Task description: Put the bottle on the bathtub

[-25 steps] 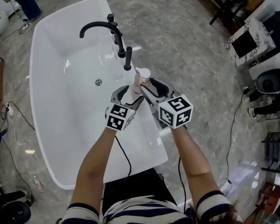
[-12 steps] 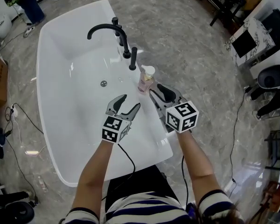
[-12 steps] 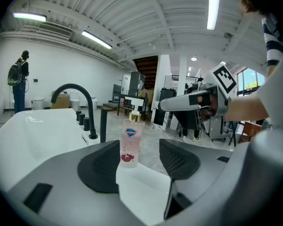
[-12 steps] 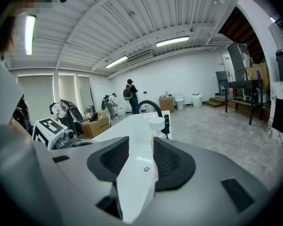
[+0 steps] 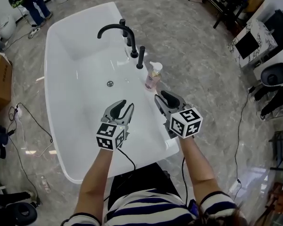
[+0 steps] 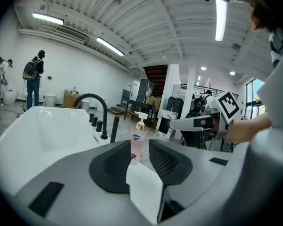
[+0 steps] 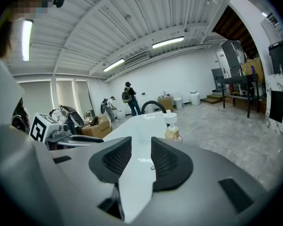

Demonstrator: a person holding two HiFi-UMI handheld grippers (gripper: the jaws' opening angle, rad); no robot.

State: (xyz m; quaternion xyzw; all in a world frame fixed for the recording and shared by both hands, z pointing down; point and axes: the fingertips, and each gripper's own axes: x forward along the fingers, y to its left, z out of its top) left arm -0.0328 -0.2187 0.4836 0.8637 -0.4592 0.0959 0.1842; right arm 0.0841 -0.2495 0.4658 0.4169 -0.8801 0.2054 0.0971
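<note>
The pale pink pump bottle with a white nozzle and gold collar (image 5: 153, 76) stands upright on the flat right-hand ledge of the white freestanding bathtub (image 5: 61, 135), a little above the middle of the head view. It sits just beside the black stick-shaped tap handle (image 5: 140, 58), below the black curved faucet (image 5: 114, 29). That ledge is the widest level strip of the rim, so it is probably the steadiest spot for a tall, narrow bottle, and the bottle is not leaning on anything.

The left claw (image 5: 122, 105) hangs over the basin in the lower middle of the frame, jaws apart with nothing between them; its own view shows the bottle only far beyond the gap. The right claw (image 5: 162, 97) is likewise parted and empty. The bottle lies above it in the frame, near but clear of its tips. By the look of it, the placing is done
</note>
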